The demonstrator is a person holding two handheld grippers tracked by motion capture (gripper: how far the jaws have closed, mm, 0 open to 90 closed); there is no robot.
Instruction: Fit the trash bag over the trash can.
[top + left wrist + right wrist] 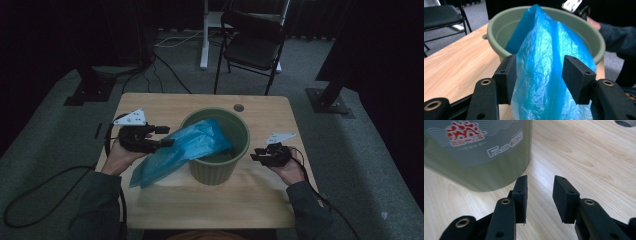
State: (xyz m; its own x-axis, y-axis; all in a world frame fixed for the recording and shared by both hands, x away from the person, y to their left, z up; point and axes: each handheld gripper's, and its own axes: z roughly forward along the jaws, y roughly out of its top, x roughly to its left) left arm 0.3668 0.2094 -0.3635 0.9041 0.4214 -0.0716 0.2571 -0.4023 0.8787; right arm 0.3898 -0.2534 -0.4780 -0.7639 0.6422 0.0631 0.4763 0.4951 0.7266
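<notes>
A green plastic bin [240, 120] stands in the middle of the wooden table [210, 205]. A crumpled blue plastic bag [185, 147] lies half inside it and trails over the near-left rim down onto the tabletop. My left gripper [167, 136] sits at the bin's left side. In the left gripper view its jaws [539, 75] stand wide apart with the bag [541, 50] loosely between them, in front of the bin [499, 25]. My right gripper [255, 155] hovers low at the bin's right side. It is open [539, 195] with nothing in it, next to the bin's printed wall [486, 157].
A black folding chair [252, 42] and a white desk leg [204, 35] stand beyond the table's far edge. A round cable hole [239, 107] sits behind the bin. Dark stand bases [90, 90] flank the table, and cables trail across the grey carpet.
</notes>
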